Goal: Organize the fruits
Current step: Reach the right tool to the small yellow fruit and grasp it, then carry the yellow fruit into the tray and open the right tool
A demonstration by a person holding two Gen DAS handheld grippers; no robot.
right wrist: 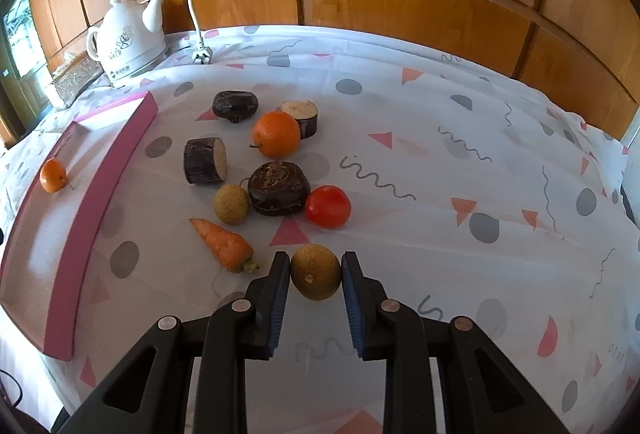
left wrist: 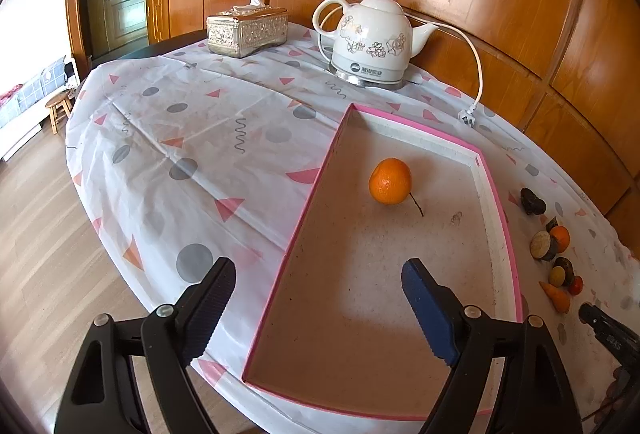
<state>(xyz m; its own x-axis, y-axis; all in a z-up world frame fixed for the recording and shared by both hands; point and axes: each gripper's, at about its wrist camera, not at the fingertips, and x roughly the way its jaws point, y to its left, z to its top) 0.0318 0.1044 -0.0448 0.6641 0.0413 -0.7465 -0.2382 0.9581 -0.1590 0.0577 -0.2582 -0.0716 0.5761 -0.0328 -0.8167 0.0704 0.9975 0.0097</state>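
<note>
One small brown fruit (right wrist: 315, 271) sat clamped in your right gripper (right wrist: 315, 274), while your left gripper (left wrist: 320, 298) hung released over the pink-edged box (left wrist: 304, 190).

Your right pads pressed the fruit from both sides, just above the patterned tablecloth (right wrist: 440, 138), with the carrot piece (right wrist: 224, 244) just beside it on the left. The fruit was round, dull olive-brown, with a pale stem scar facing you. Your left jaws stood wide apart with nothing between them; ahead of them a stemmed orange (left wrist: 390, 181) lay alone on the box floor. The remaining produce stayed clustered on the cloth beyond your right gripper, including another orange (right wrist: 276, 134) and a red tomato (right wrist: 328, 206).
</note>
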